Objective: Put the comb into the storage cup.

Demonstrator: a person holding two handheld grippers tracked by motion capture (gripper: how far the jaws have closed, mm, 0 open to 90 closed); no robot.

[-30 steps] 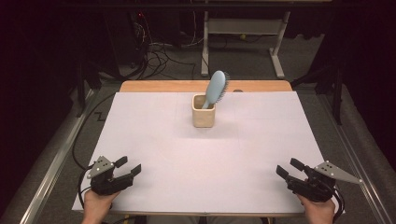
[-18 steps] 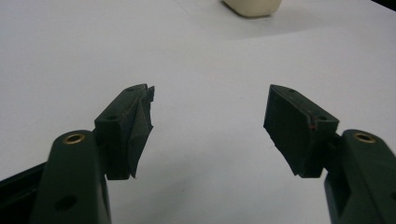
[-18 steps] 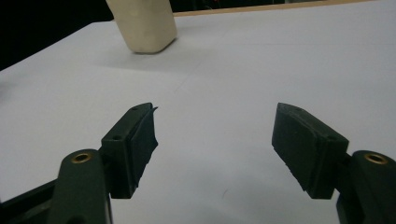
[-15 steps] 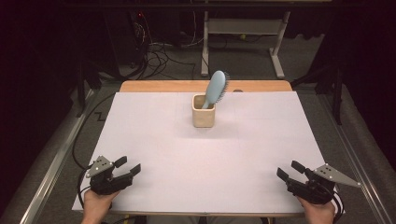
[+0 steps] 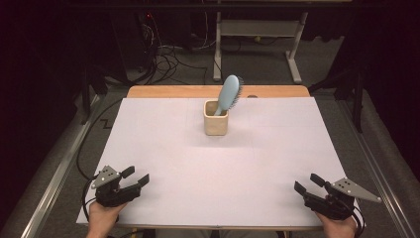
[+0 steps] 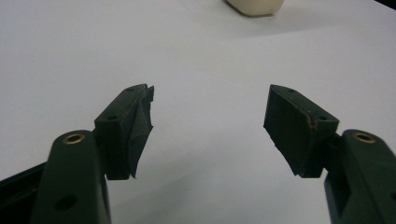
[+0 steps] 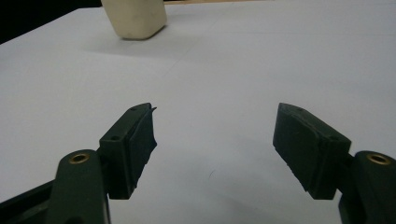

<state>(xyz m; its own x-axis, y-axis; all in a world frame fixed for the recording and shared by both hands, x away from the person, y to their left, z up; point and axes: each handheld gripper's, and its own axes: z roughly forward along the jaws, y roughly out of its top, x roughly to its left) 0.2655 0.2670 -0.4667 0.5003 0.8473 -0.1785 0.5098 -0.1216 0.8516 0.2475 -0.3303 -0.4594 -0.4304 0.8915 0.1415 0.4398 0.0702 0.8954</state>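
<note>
A cream square cup [image 5: 216, 119] stands on the white table sheet [image 5: 218, 163] toward the far middle. A light blue hairbrush [image 5: 229, 93] leans in it, head up and tilted right. My left gripper [image 5: 135, 176] rests at the near left corner, open, nothing between its jaws. At the near right corner my right gripper [image 5: 308, 183] is open and empty too. The cup's base shows at the top of the left gripper view [image 6: 256, 5] and top left of the right gripper view [image 7: 135, 18]. Both pairs of jaws, left [image 6: 210, 100] and right [image 7: 215, 121], point over bare sheet.
A wooden table edge [image 5: 188, 91] runs behind the sheet. Beyond it lie floor cables [image 5: 168, 57] and a white metal frame [image 5: 257, 29]. Metal rails [image 5: 54, 173] flank the table left and right.
The right gripper has shifted very slightly near the corner; the left gripper, cup and brush stay put.
</note>
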